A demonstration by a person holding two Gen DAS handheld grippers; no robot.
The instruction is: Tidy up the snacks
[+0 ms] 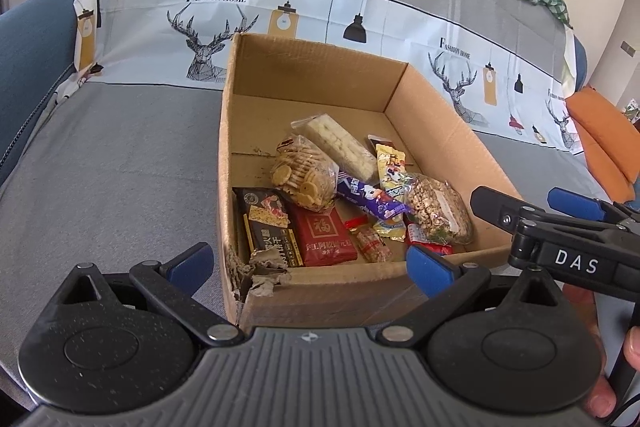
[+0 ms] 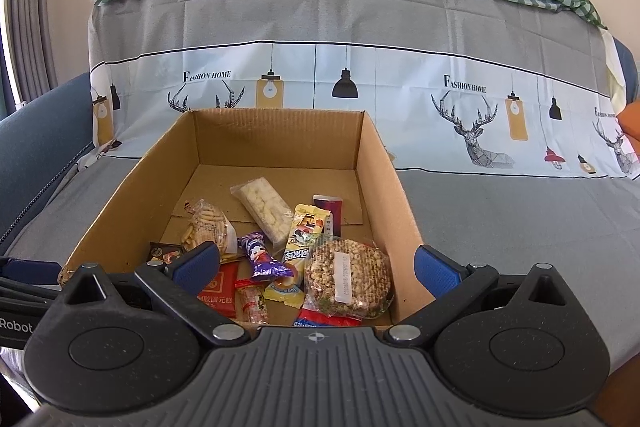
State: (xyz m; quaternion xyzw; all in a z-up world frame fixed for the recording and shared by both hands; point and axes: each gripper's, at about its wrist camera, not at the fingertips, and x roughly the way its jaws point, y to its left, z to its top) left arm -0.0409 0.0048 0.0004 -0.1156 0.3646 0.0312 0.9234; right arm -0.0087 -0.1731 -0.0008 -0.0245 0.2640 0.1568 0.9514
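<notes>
While my fingers hang spread and empty, the snacks lie in the cardboard box (image 2: 380, 163).
Left fingers (image 1: 310, 269) and right fingers (image 2: 318, 265) both hover at its near rim; grain cake (image 2: 347, 277) sits between the right pair.

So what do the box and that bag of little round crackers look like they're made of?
The box looks like plain brown corrugated cardboard, matte: fluting shows along its rim and at a torn near corner. The cracker bag seems thin clear plastic film, glossy and crinkled, since the crackers show through it.
</notes>
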